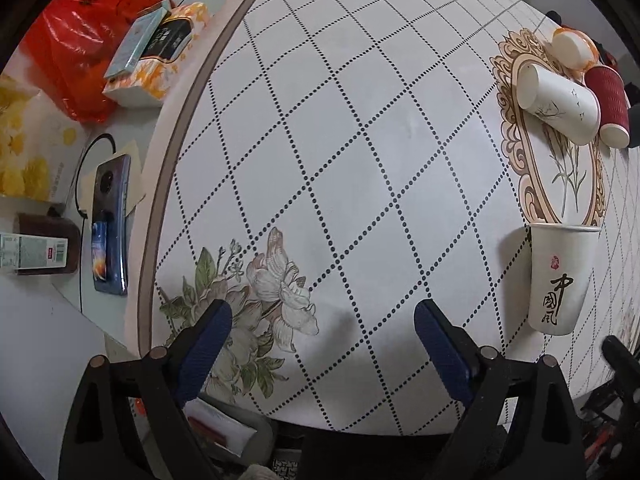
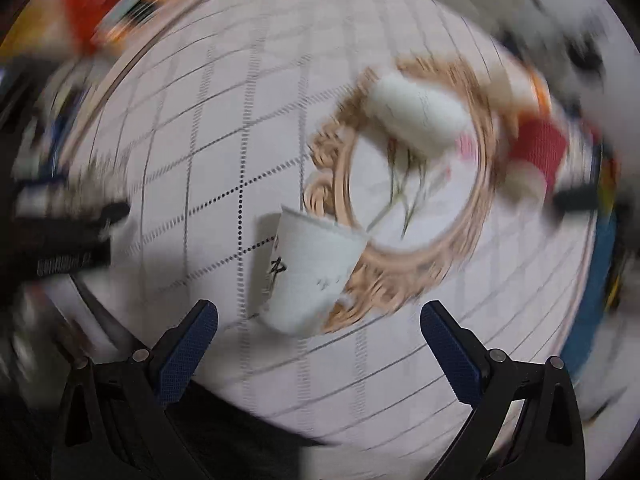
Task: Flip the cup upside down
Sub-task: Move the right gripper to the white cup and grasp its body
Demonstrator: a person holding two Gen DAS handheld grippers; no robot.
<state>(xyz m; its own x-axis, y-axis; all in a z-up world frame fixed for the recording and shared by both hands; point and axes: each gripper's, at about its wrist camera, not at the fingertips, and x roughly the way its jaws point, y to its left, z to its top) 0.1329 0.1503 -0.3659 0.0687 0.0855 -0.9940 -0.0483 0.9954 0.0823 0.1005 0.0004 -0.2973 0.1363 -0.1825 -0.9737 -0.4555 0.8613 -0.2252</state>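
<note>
A white paper cup with black calligraphy (image 1: 558, 280) stands upright on the table at the right of the left wrist view. In the blurred right wrist view the same cup (image 2: 308, 268) sits just ahead of my right gripper (image 2: 320, 320), which is open and empty. My left gripper (image 1: 324, 320) is open and empty over the flower print near the table's front edge, well left of the cup.
A white cup (image 1: 560, 102), a red ribbed cup (image 1: 610, 106) and an orange-and-white cup (image 1: 574, 46) lie on their sides at the back right. Left of the table (image 1: 360, 140) are a phone (image 1: 110, 224), a tissue box (image 1: 156, 56) and a red bag (image 1: 80, 40).
</note>
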